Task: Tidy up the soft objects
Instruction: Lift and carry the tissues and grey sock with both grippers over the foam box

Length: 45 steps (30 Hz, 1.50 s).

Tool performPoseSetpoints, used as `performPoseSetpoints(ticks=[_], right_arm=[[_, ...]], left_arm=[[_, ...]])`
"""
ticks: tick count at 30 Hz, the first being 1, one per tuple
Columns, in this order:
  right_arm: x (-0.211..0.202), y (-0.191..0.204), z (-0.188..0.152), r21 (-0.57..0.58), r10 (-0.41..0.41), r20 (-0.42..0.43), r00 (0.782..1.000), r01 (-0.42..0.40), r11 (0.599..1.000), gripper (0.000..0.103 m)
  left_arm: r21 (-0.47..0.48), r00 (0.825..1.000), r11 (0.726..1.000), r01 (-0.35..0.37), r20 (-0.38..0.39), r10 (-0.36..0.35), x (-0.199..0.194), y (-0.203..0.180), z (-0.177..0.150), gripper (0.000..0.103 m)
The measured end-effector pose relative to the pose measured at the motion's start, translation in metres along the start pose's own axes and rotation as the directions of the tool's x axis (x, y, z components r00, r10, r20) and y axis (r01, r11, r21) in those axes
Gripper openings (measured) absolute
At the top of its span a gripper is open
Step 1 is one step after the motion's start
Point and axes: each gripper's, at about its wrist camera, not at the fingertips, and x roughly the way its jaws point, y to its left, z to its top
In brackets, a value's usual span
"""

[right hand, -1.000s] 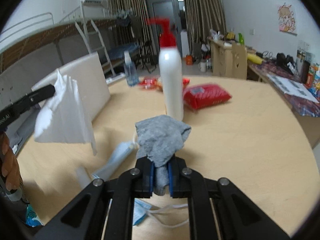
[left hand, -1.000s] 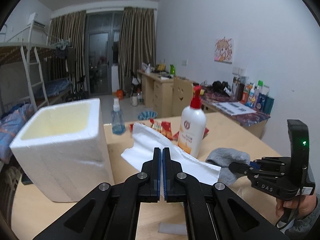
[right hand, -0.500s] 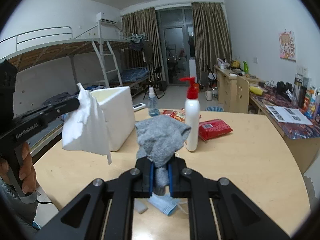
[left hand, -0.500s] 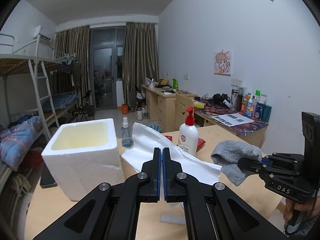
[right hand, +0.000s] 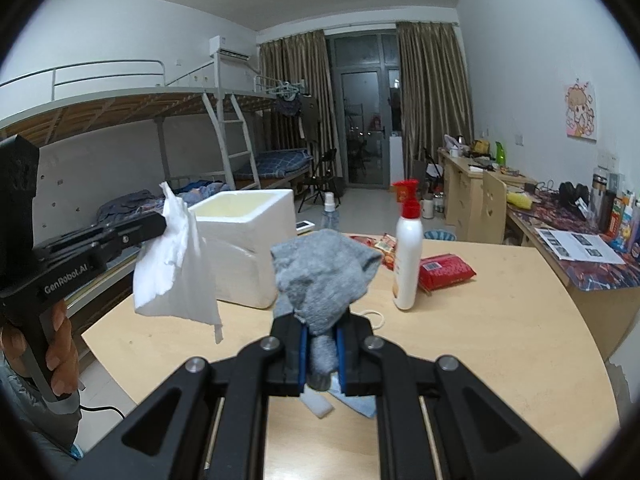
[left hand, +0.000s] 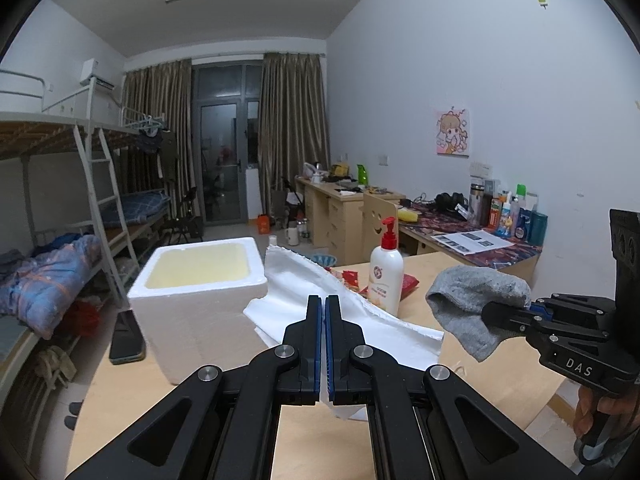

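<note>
holding both soft items off the table (right hand: 500, 320): left claw (left hand: 323, 312) clamped on white tissue (right hand: 176, 272), right claw (right hand: 320, 344) clamped on grey sock (right hand: 320, 276). foam box (left hand: 200, 280) far left looks empty, probably the bin. nothing stowed yet; face mask (right hand: 360, 402) left near.

White tissue (right hand: 172, 276), grey sock (right hand: 320, 276), white foam box (left hand: 200, 280), perhaps yellowish inside.

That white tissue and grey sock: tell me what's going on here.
A person holds a gripper in each hand above a wooden table. The left gripper is shut on a white tissue; the right gripper is shut on a grey sock. Both hang in the air near an open foam box, nothing dropped in yet.
</note>
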Motion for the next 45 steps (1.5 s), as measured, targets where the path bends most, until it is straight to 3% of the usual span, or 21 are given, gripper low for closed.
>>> performPoseSetpoints(ticks=[14,25,45], right_arm=[[0.019,0.034,0.008,-0.026,0.119,0.032,0.992,-0.118,0.993,0.014],[0.044,0.070,0.014,-0.050,0.196,0.006,0.981,-0.195,0.979,0.014],[0.059,0.095,0.028,-0.089,0.231,-0.015,0.973,-0.232,0.969,0.014]], left_arm=[[-0.022,0.994,0.994,-0.110,0.004,0.110,-0.024,0.034,-0.009,0.002],[-0.044,0.984,0.983,-0.178,-0.005,0.178,-0.030,0.062,-0.014,0.002],[-0.054,0.980,0.979,-0.197,-0.020,0.196,-0.017,0.083,-0.010,0.002]])
